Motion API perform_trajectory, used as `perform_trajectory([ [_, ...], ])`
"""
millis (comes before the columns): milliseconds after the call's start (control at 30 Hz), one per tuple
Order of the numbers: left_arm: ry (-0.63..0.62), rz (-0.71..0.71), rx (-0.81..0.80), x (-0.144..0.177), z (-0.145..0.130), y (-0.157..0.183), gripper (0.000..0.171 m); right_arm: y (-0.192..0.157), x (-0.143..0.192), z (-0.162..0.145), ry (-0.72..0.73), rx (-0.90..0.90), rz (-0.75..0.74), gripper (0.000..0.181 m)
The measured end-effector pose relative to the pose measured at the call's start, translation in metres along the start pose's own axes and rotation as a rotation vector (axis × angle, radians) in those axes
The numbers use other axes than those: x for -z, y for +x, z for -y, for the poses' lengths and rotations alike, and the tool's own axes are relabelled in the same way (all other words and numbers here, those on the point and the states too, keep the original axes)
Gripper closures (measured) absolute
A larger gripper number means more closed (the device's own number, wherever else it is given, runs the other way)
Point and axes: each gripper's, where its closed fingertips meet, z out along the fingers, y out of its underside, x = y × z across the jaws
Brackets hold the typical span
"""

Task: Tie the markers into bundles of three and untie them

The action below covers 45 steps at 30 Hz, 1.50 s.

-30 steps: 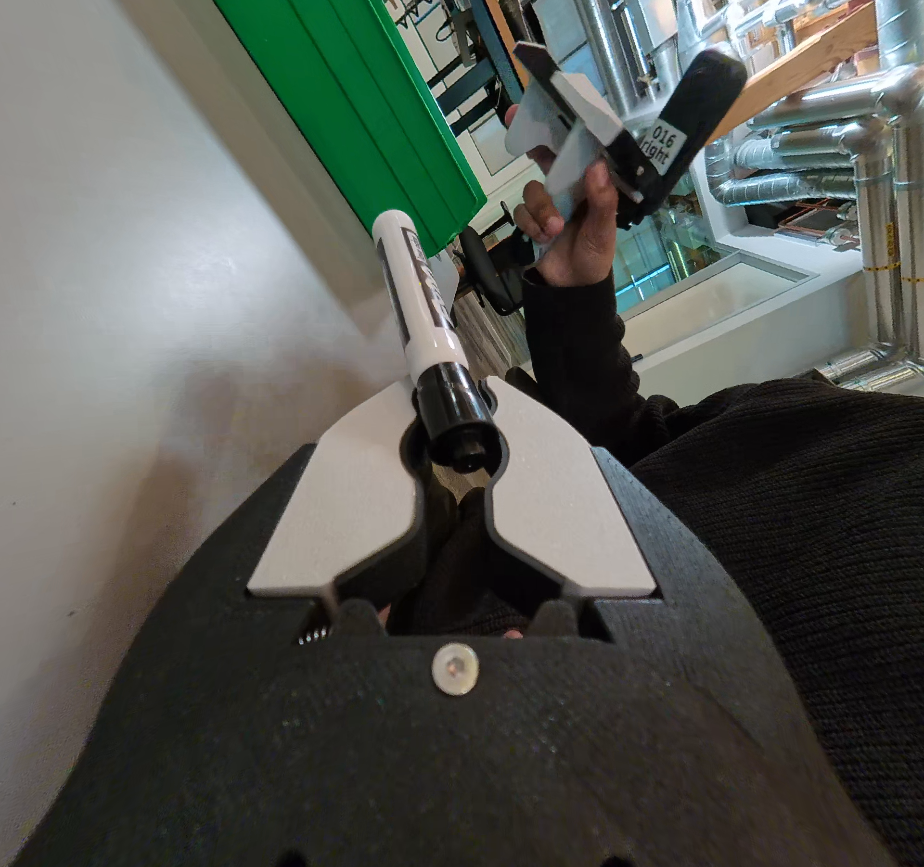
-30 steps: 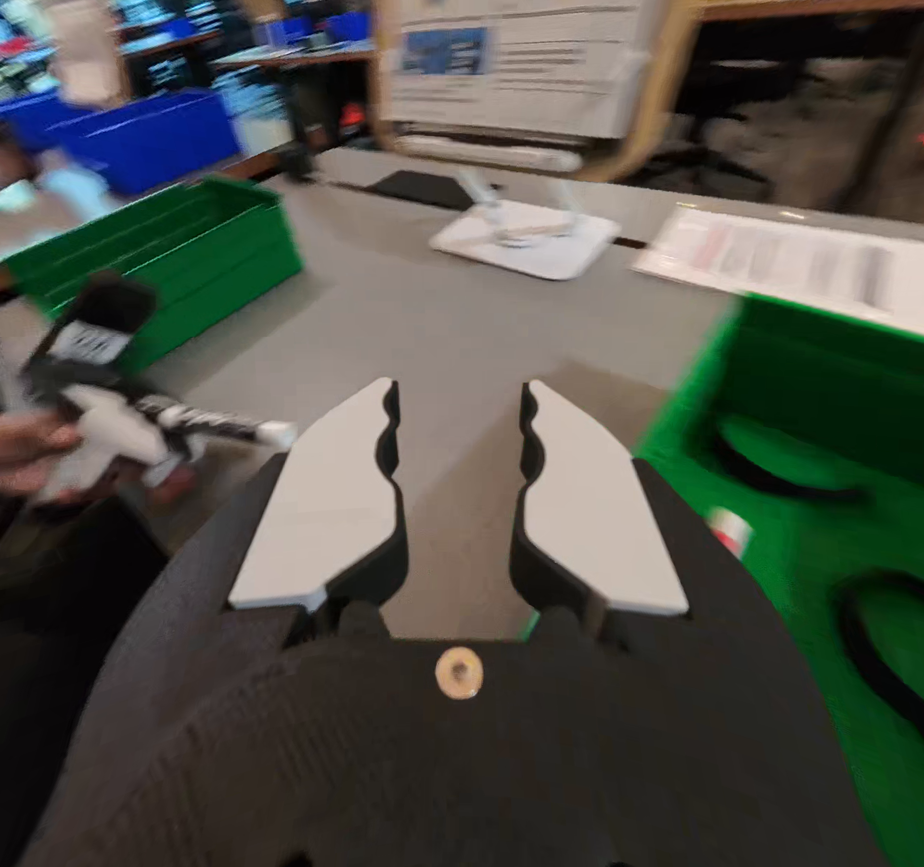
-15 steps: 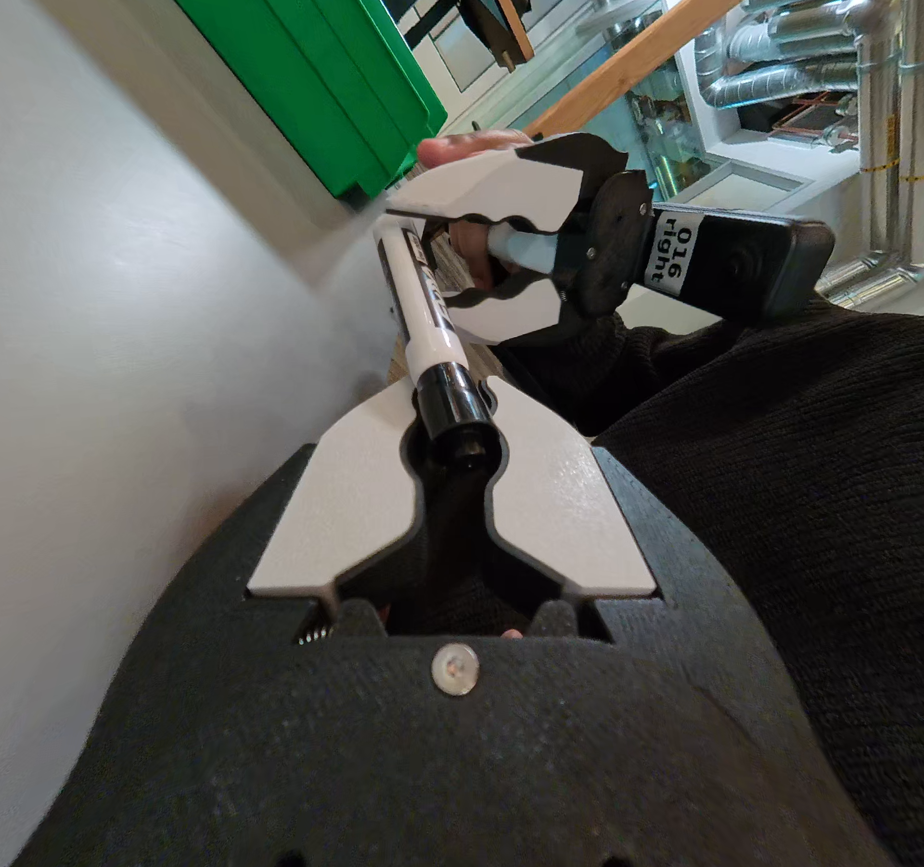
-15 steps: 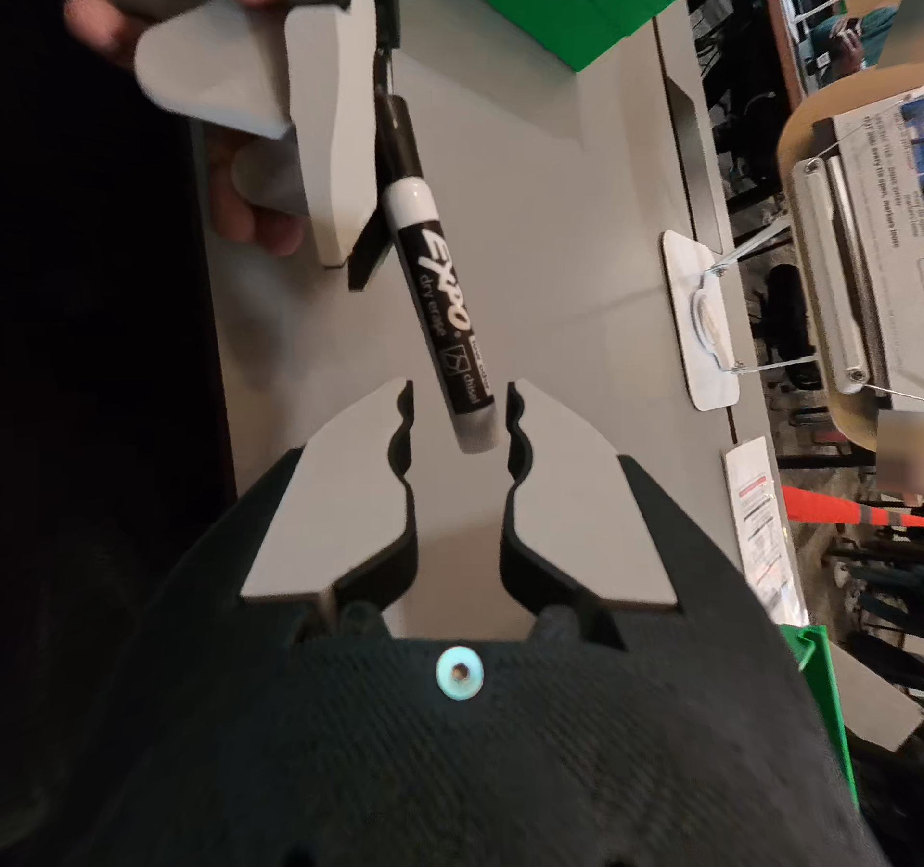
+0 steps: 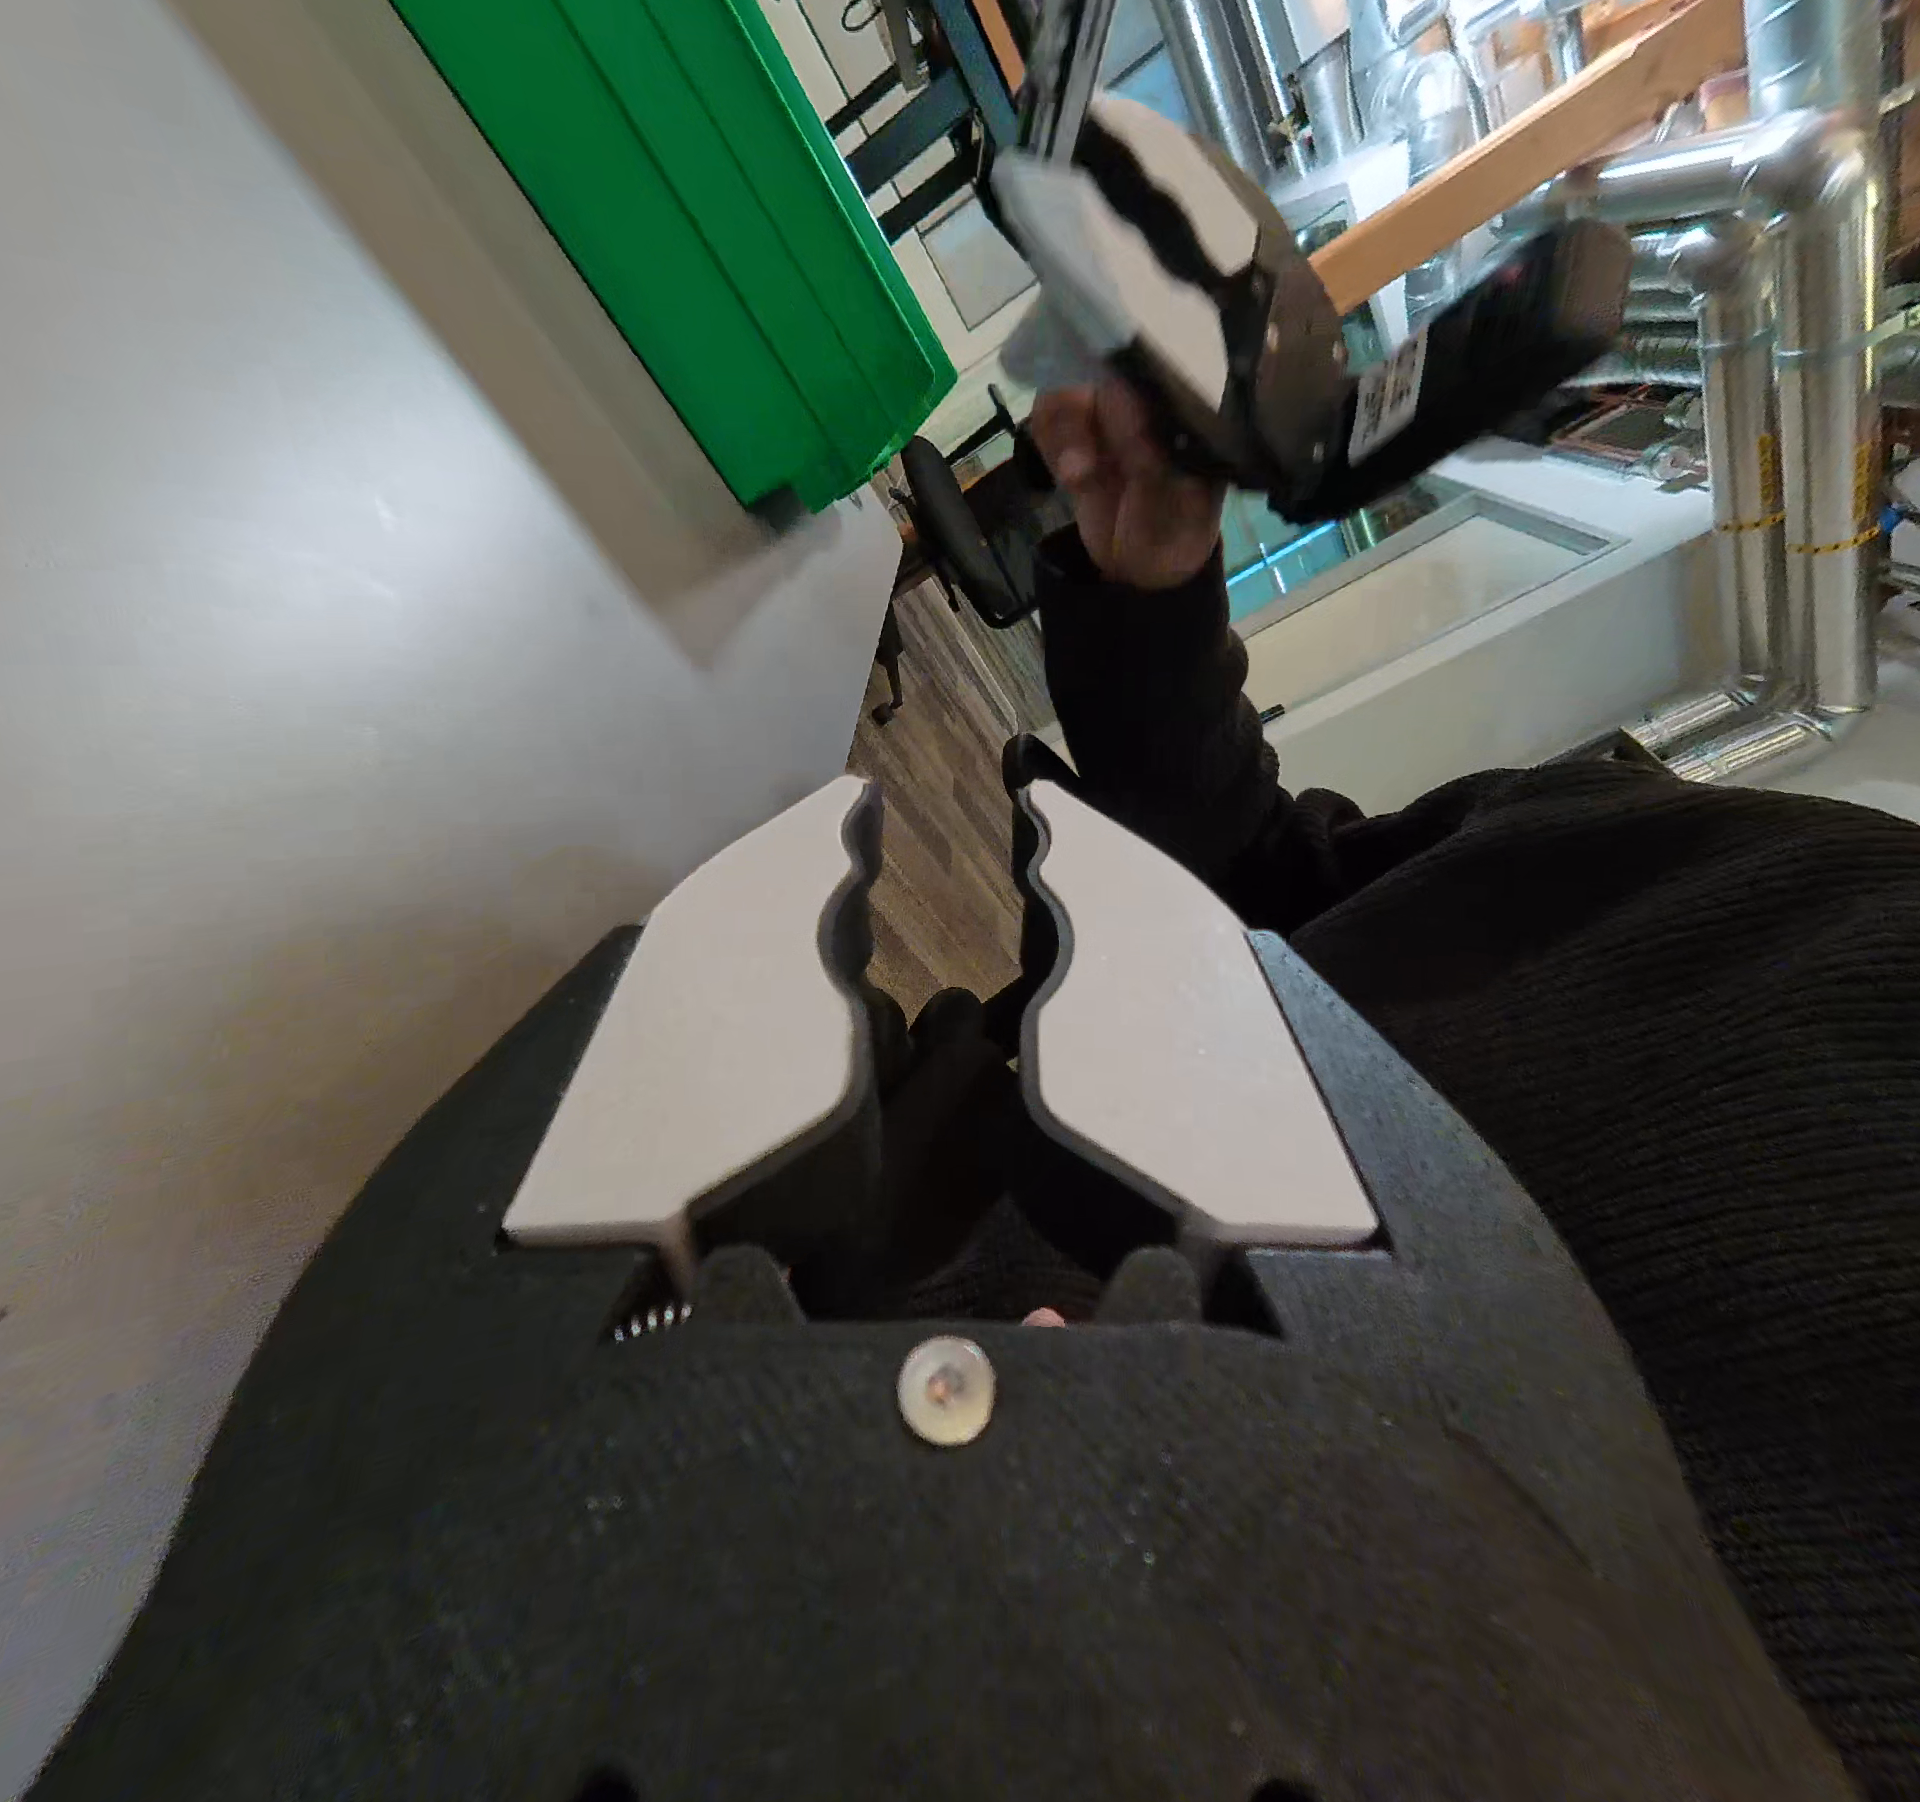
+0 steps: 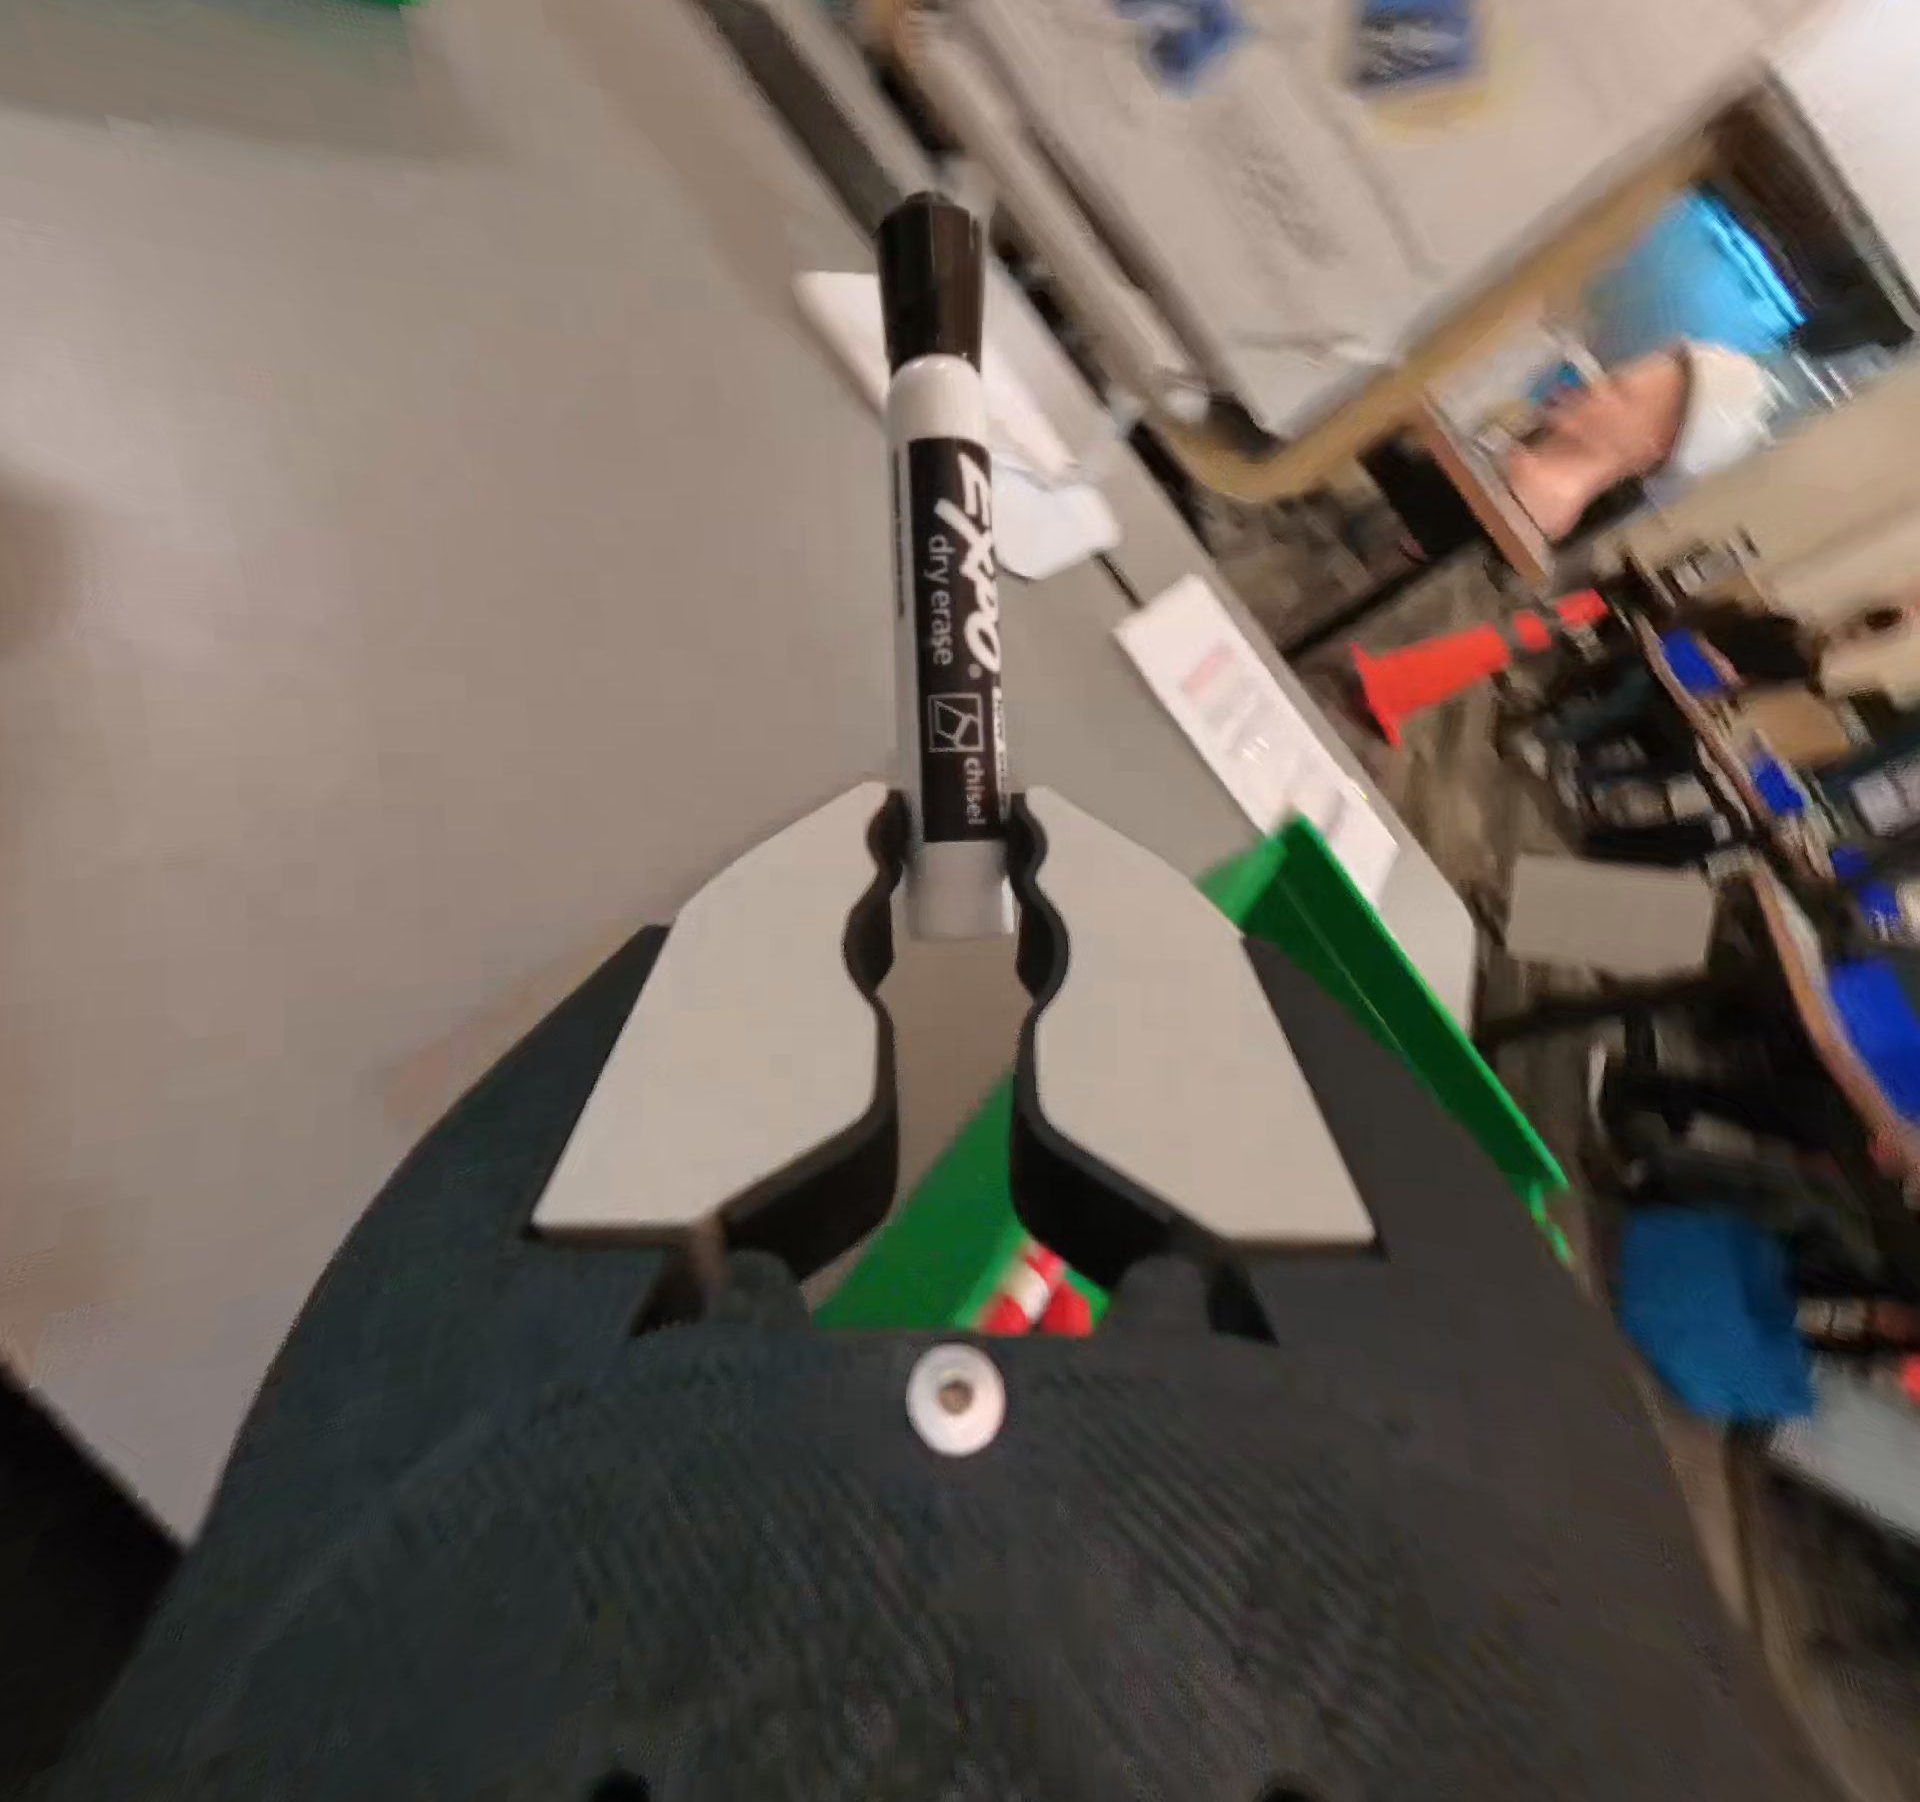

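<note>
Two tools, one marker

Right tool (image 6: 954, 853): its grey fingers (image 6: 774, 1030) are closed on the white tail end of a black-and-white dry-erase marker (image 6: 943, 609). The marker's body runs toward 12 o'clock and ends in its black cap, raised above the grey worktop (image 6: 364, 557). At 5 o'clock, below the fingers, lies a green bin (image 6: 1382, 1004) with red items inside. A white sheet (image 6: 1247, 703) rests on the worktop at 2 o'clock.

Left tool (image 5: 945, 802): its fingers stand a narrow gap apart and hold nothing. At 1 o'clock a hand (image 5: 1132, 505) in a black sleeve (image 5: 1153, 713) raises the right tool (image 5: 1132, 225), blurred. A second green bin (image 5: 665, 173) sits at 11 o'clock on the worktop (image 5: 260, 609).
</note>
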Motion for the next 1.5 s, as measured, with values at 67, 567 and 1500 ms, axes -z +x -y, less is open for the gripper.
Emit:
perform_trajectory([
  [67,-0.022,-0.003,-0.003,-0.002,-0.004,0.001,0.147,0.053,0.014,-0.022,-0.042,-0.161,-0.119,0.162],
  [567,-0.061,-0.004,0.004,-0.009,-0.01,-0.002,0.145,0.084,0.032,-0.231,-0.65,-0.469,-0.103,0.162],
  [1500,-0.073,0.008,-0.048,-0.009,-0.011,0.002,0.143,-0.004,0.01,-0.001,0.027,-0.522,0.26,0.149],
])
